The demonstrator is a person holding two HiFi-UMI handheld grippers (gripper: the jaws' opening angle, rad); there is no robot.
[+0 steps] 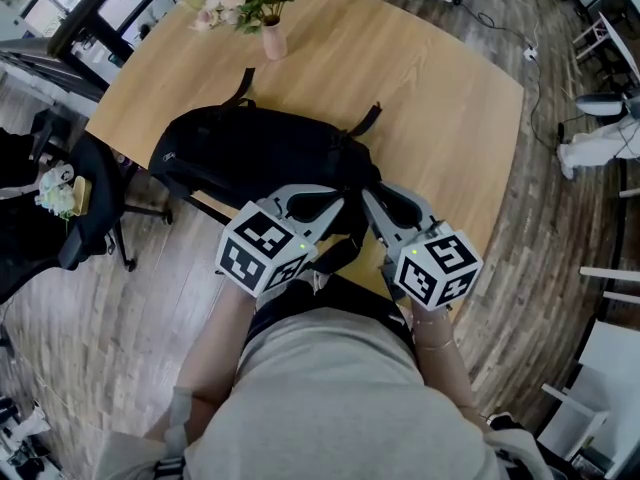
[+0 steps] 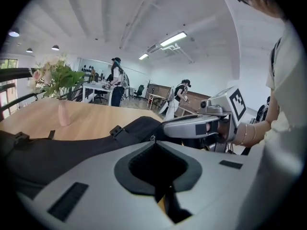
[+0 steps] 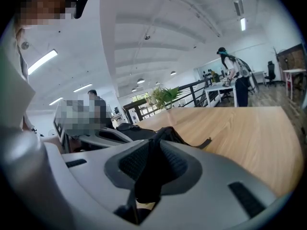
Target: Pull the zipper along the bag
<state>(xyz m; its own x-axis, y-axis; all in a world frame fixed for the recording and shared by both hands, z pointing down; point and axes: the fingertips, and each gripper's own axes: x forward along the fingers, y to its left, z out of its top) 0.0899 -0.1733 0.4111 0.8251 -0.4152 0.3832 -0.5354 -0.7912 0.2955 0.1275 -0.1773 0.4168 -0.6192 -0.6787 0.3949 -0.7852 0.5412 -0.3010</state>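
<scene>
A black backpack lies on its side at the near left of the wooden table. My left gripper reaches in at the bag's near right end, jaws together. In the left gripper view a small metal zipper pull shows right at its closed tips, with the bag beyond. My right gripper sits just right of it, jaws closed on a fold of the bag's black fabric, which fills the space between the pads. The two grippers' tips are nearly touching.
A pink vase of flowers stands at the table's far side, behind the bag. Black office chairs stand on the wood floor left of the table. The table's right half is bare wood. People stand at desks far off.
</scene>
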